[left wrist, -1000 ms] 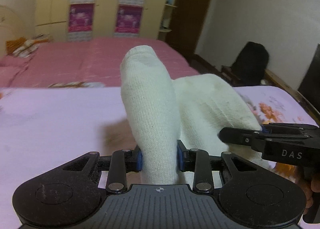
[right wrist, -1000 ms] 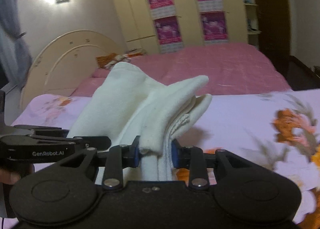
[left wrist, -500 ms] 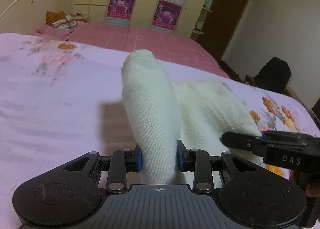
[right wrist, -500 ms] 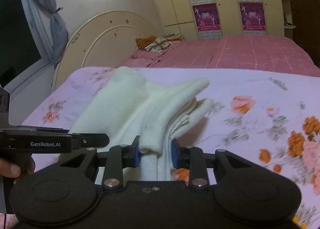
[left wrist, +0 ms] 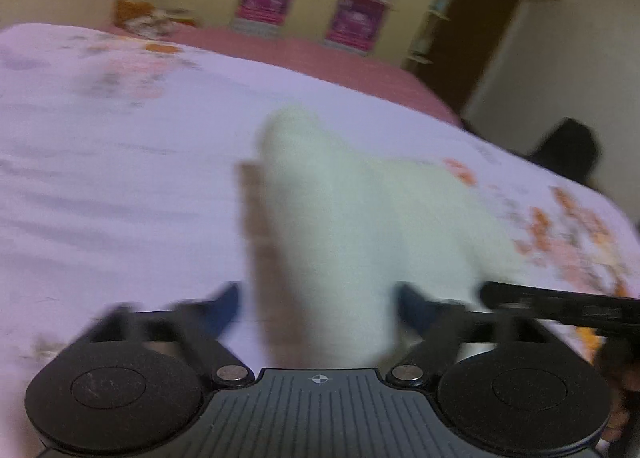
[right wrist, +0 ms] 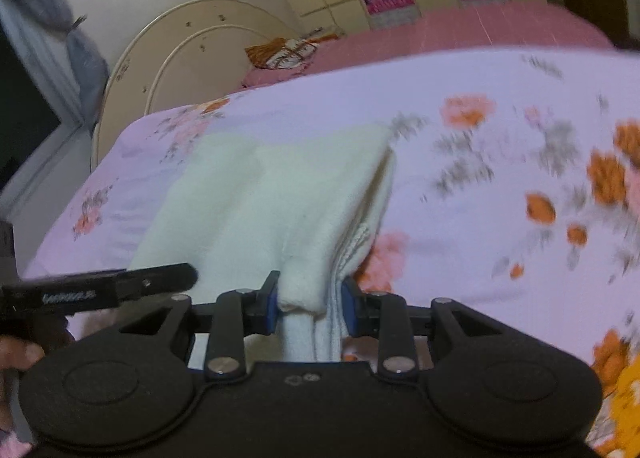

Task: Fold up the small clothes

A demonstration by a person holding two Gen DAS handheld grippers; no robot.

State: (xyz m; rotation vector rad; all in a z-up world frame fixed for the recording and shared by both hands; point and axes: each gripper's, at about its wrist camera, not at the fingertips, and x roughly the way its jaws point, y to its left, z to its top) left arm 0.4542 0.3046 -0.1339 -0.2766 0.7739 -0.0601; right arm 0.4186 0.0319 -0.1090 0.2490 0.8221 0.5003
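A small cream-white knit garment lies folded on the floral lilac bedspread. My right gripper is shut on its near edge, the cloth bunched between the blue pads. In the blurred left wrist view the same garment rises between the fingers of my left gripper, which stand wide apart and open, clear of the cloth. Each gripper shows at the edge of the other's view: the right one in the left wrist view, the left one in the right wrist view.
A pink bedspread lies beyond the floral one, with a cream headboard and pillows at its end. Wardrobe doors with purple posters stand behind. A dark chair is at the right.
My left gripper has opened and let go of the garment. The garment has dropped from held up to lying flatter on the bedspread. Both views have tilted down towards the bed.
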